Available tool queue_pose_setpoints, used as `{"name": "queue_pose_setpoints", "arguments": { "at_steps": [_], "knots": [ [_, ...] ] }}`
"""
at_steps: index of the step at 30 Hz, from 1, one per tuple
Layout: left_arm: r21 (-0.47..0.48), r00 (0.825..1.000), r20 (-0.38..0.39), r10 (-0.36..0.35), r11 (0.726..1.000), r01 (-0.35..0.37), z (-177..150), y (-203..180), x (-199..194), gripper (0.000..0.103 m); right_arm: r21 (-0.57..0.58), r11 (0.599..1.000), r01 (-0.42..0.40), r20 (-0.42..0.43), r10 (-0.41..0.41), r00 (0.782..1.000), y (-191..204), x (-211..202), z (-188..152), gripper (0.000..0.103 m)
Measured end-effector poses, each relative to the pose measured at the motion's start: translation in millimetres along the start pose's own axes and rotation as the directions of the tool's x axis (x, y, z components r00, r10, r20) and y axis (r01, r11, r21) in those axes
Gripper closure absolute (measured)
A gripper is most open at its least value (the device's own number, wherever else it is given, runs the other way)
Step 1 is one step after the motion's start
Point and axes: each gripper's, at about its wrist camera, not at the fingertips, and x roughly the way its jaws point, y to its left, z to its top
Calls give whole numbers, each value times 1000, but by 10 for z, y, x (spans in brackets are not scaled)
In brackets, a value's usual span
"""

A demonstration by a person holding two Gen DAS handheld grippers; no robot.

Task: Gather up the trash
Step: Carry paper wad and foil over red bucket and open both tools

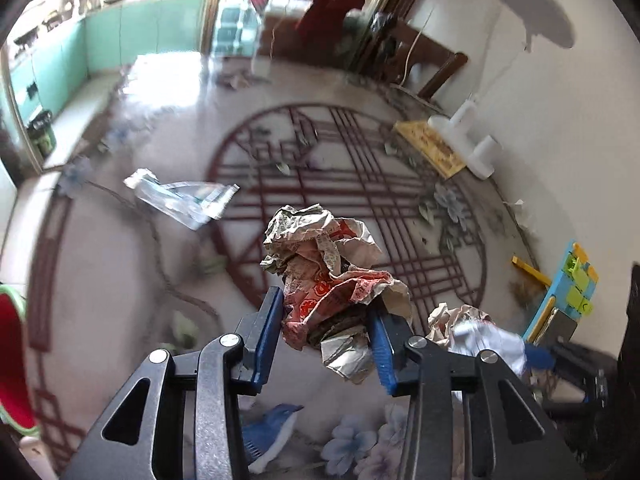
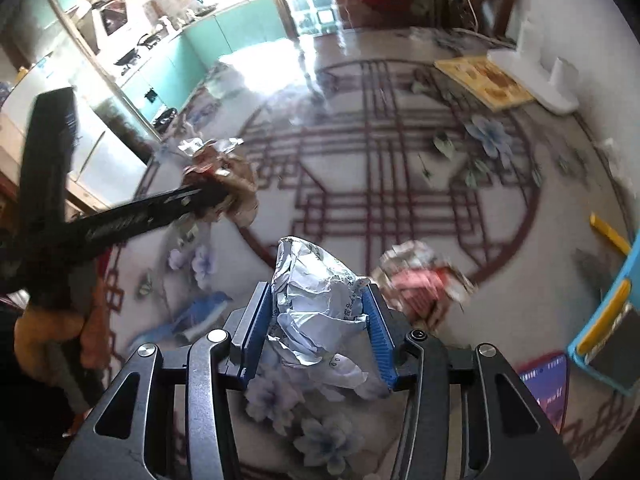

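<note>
My left gripper (image 1: 326, 320) is shut on a crumpled red-and-beige paper wad (image 1: 324, 276), held above the patterned floor (image 1: 120, 280). In the right wrist view that wad (image 2: 228, 176) shows at the tip of the left gripper (image 2: 216, 196), up on the left. My right gripper (image 2: 318, 320) is shut on a crumpled white printed paper (image 2: 316, 296), which also appears low right in the left wrist view as the white paper (image 1: 488, 340). Another crumpled red-and-beige wad (image 2: 420, 276) lies on the floor just right of the right gripper. A clear plastic wrapper (image 1: 180, 196) lies on the floor at left.
A white fan base (image 1: 460, 132) and a yellow board (image 1: 432, 148) sit by the right wall. A blue-and-yellow box (image 1: 568, 292) stands at the right edge, and a wooden chair (image 1: 432, 68) further back. A person's hand (image 2: 48, 332) holds the left gripper's handle. Green kitchen cabinets (image 2: 208, 40) are beyond.
</note>
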Motion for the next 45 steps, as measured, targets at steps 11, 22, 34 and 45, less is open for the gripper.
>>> {"name": "queue_pose_setpoints", "arguments": {
  "at_steps": [11,22,34,45],
  "knots": [
    [-74,994,69,90,994,-84,-240,509,-682,64,-114,993,-34,4,35,999,456,93,188,57],
    [-163,977,96,191,971,-174,-561,1120,-1100,64,-197,978,-64,3,66,998,1016,239,288,57],
    [-179,983,61,175,971,-162,-638,1390,-1054,64,-199,980,-30,10,33,999,1283,256,313,57],
    [-157,987,45,153,977,-144,-582,1635,-1076,64,-160,987,11,20,-8,1000,1475,273,302,55]
  ]
}}
